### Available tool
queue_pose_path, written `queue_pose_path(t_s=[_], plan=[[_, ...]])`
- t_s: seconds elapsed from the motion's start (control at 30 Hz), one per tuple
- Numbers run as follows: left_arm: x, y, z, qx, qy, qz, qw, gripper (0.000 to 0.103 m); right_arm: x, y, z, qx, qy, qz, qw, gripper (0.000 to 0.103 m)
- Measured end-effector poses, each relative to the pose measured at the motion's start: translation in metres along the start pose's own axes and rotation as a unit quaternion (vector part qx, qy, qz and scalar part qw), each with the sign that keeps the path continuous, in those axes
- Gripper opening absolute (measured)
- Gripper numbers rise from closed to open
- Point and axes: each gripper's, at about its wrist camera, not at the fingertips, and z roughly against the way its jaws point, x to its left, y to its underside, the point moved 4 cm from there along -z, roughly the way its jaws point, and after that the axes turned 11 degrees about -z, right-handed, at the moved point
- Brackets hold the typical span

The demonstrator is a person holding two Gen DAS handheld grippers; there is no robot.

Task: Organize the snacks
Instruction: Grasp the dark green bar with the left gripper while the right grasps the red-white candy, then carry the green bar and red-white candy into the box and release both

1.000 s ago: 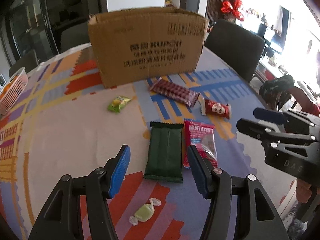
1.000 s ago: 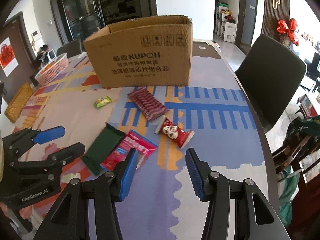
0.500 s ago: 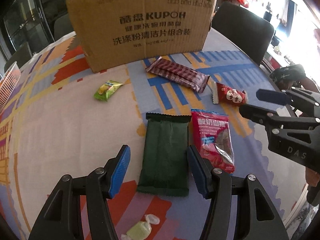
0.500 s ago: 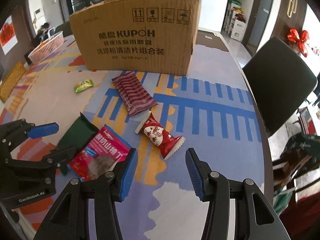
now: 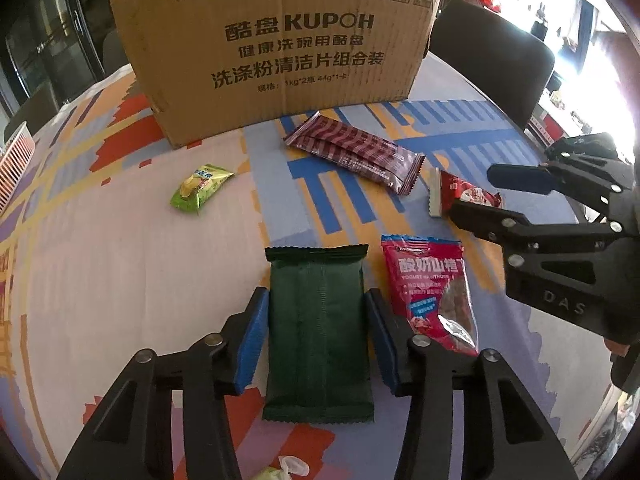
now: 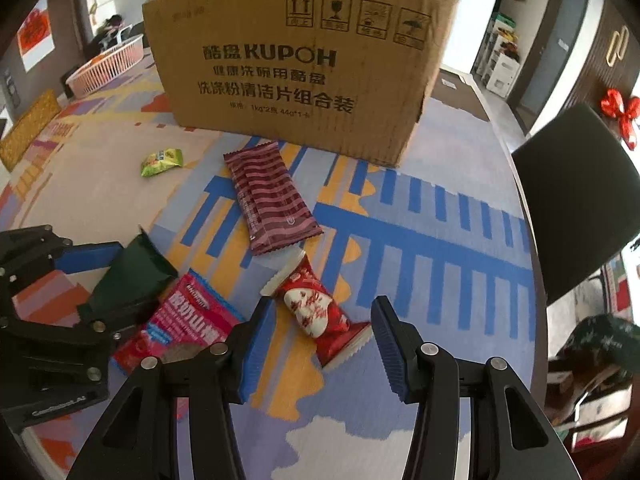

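A dark green snack pack (image 5: pixel 318 332) lies flat on the table, and my left gripper (image 5: pixel 318 340) is open with one finger on each side of it. A small red and white packet (image 6: pixel 316 312) lies between the open fingers of my right gripper (image 6: pixel 322 350). A red yogurt hawthorn bag (image 5: pixel 434 296) lies right of the green pack. A maroon striped bar (image 5: pixel 354 152) and a small green candy packet (image 5: pixel 200 188) lie nearer the cardboard box (image 5: pixel 280 48), which stands upright at the back. The right gripper also shows in the left wrist view (image 5: pixel 488 196).
The table has a colourful patterned cloth (image 5: pixel 100 240). A wrapped pale green candy (image 5: pixel 280 472) lies near the table's front edge. A white basket (image 6: pixel 108 64) stands at the far left. A dark chair (image 6: pixel 576 196) stands at the table's right edge.
Both grippers have moved forward and lower. The left one now straddles the green pack, the right one straddles the red and white packet. Both stay open.
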Motion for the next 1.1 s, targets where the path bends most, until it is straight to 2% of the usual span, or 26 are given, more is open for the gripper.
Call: queue_pose_path(t_s=[0.23,0.37,0.67,1.1], plan=[[-0.001,-0.002,-0.001,0.003,0.001,-0.001,1.0,0.045,0.002,-0.001,-0.011,0.012,-0.01,-0.01,1.0,0.048],[-0.002,-0.002,-0.001,0.004,0.001,-0.001,1.0,0.045,0.002,0.002,-0.01,0.016,-0.021,-0.021,0.999,0.026],[0.007,-0.001,0.003,0.001,0.007,0.019,0.9998,0.044,0.007,0.009,0.002,0.006,-0.011,-0.027,1.0,0.024],[0.009,-0.009,0.054,-0.053,-0.001,0.027,0.9982,0.044,0.01,0.011,0.051,-0.043,-0.021,-0.047,0.998,0.024]])
